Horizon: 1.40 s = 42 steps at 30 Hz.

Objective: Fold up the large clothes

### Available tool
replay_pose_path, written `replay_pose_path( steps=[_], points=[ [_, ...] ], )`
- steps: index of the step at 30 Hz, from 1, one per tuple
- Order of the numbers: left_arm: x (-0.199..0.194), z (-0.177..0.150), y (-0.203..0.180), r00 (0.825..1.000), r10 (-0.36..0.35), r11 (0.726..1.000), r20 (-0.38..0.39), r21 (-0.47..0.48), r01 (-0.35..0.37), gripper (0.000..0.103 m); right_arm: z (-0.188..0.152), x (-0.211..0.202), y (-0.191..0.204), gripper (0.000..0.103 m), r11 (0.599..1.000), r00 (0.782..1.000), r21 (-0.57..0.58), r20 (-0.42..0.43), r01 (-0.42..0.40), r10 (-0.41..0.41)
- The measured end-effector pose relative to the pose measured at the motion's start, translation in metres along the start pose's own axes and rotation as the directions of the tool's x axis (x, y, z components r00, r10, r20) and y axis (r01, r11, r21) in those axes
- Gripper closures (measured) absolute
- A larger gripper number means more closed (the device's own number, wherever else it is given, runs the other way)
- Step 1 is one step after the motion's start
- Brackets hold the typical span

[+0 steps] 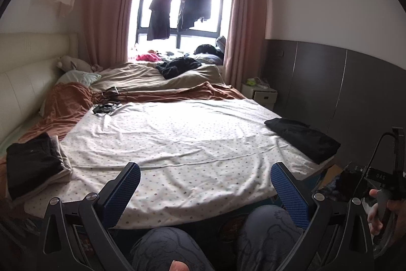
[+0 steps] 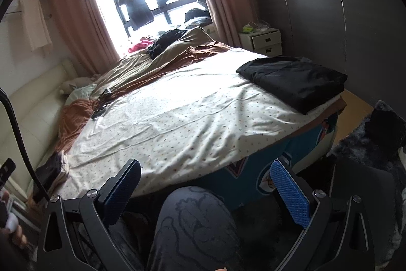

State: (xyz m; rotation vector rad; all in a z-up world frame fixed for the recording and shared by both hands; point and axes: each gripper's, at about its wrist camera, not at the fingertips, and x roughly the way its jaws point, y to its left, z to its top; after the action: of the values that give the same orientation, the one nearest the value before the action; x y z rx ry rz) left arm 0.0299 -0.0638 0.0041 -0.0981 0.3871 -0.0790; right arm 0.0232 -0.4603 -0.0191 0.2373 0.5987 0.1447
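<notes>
Currently both tools are hovering off the near edge of the bed, above the person's knees: left gripper [image 1: 205,184] with jaws spread apart and gripping nothing, right gripper [image 2: 206,183] likewise wide apart and empty.

The black garment [image 2: 294,83] is lying on the dotted sheet [image 2: 177,123] at the bed's far right corner, loosely folded, looking roughly rectangular. Its long axis is running about parallel to the right bed edge, one end pointing toward the nightstand [image 2: 264,41], the other nearly overhanging the corner. A second folded stack [image 1: 33,164] is sitting at the left edge.

Risks, as I judge them:
- Garment sitting close to the corner, so a tug could be sliding it onto the floor.
- Pinching sheet along with cloth.
- Black-on-black layers hiding hems, so grabbing the wrong layer.
</notes>
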Motion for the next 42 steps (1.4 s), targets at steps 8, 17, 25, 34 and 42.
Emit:
replay_pose_path(
  steps=[8, 17, 25, 34, 42],
  points=[
    [0.003, -0.006, 0.005, 1.000, 0.018, 1.000, -0.001, -0.011, -0.018, 0.000, -0.011, 0.011, 0.020, 0.000, 0.999, 1.000, -0.044, 0.000, -0.008, 0.008],
    [0.003, -0.008, 0.006, 1.000, 0.023, 1.000, -0.001, -0.014, -0.023, 0.000, -0.011, 0.020, 0.030, 0.000, 0.999, 1.000, -0.053, 0.003, 0.000, 0.000],
    [0.004, -0.009, 0.013, 0.999, 0.032, 0.999, -0.003, -0.028, -0.032, 0.000, -0.014, 0.026, 0.038, 0.000, 0.999, 1.000, -0.051, -0.006, -0.006, 0.006],
    [0.002, -0.010, 0.015, 0.999, 0.036, 0.999, -0.003, -0.031, -0.036, 0.000, -0.014, 0.023, 0.043, 0.000, 0.999, 1.000, -0.051, 0.007, -0.011, 0.011],
    [-0.001, -0.012, 0.015, 0.999, 0.040, 0.999, 0.007, -0.027, -0.040, 0.000, -0.014, 0.021, 0.042, 0.000, 0.999, 1.000, -0.052, 0.011, -0.006, 0.007]
  ],
)
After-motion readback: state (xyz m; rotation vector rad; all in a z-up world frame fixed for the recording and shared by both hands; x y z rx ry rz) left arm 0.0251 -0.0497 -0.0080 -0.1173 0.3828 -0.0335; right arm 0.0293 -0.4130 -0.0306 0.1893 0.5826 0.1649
